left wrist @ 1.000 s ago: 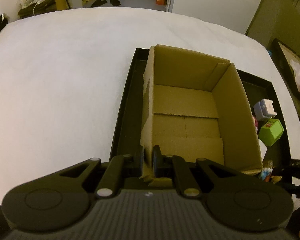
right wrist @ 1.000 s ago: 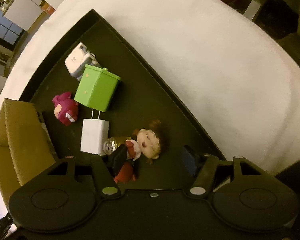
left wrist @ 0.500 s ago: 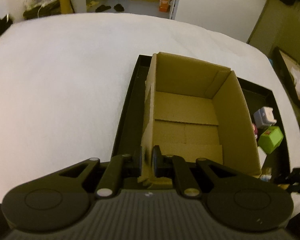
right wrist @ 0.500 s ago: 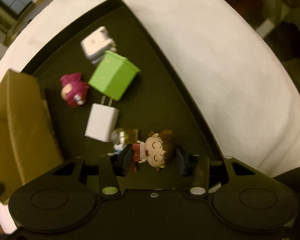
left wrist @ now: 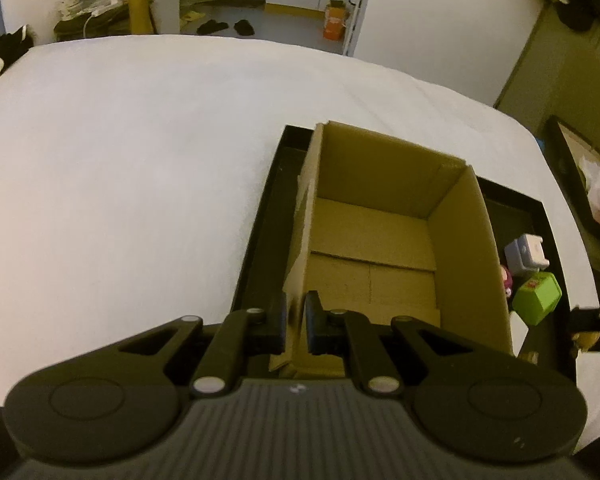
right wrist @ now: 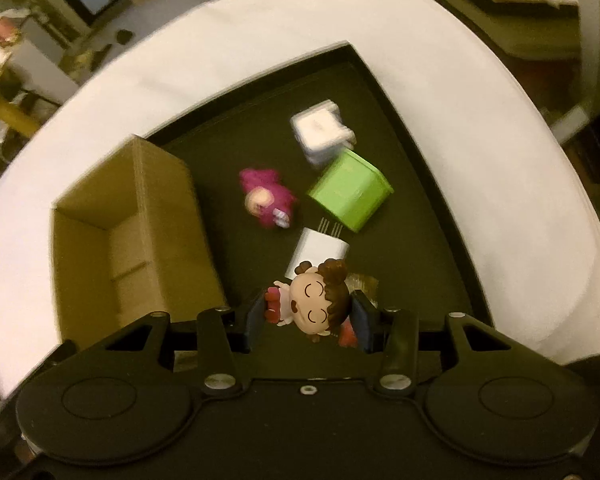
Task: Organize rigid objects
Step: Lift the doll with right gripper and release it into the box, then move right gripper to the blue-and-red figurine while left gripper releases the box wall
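Right gripper [right wrist: 306, 320] raised, pinching doll [right wrist: 314, 304], left gripper [left wrist: 296, 320] clamping box wall [left wrist: 300, 256], both angled down.

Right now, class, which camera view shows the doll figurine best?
The right wrist view: the doll figurine sits large and sharp between the right claw. The left wrist view shows only a dim sliver at its right edge.

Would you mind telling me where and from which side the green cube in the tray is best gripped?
Grip the green cube across two opposite flat side faces, coming from above. Its faces are flat and parallel, though it lies tilted. The white charger and pale block crowd two sides, so use the freer pair.
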Tool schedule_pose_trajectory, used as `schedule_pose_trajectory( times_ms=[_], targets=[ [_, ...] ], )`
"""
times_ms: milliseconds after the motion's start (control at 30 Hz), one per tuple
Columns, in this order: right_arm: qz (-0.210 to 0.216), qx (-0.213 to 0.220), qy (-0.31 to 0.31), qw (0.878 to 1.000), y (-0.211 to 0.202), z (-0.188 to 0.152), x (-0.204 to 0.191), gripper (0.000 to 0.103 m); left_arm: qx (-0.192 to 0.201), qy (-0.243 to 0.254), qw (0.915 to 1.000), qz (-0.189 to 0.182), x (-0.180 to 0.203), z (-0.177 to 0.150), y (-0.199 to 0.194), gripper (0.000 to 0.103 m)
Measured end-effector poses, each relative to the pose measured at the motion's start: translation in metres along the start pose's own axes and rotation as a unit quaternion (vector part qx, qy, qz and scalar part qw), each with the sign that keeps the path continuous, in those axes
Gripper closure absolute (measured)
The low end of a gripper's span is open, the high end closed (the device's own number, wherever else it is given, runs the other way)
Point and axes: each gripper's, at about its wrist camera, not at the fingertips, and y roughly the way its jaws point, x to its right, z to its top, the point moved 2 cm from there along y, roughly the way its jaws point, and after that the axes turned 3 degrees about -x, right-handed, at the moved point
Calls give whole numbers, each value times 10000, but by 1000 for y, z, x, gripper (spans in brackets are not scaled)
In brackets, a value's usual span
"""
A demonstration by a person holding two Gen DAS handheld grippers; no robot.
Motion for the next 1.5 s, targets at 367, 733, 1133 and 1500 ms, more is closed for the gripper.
schedule_pose_trajectory(
  times_ms=[367,733,1133,1500],
  targets=[
    [405,390,-669,9962,-11,8,-73,59,-88,-137,9996,-242,-8,1,3,95],
    [490,372,-1363,9888,10,-6,-129,58,-117,-286,9988,-369,-13,2,8,94],
    [1082,619,-1442,9817,21,-8,-151,33,-157,-492,9975,-489,-21,3,10,93],
    [1259,501,-968,9860,14,-19,-107,33,-194,-324,9987,-337,-15,3,8,93]
  ],
)
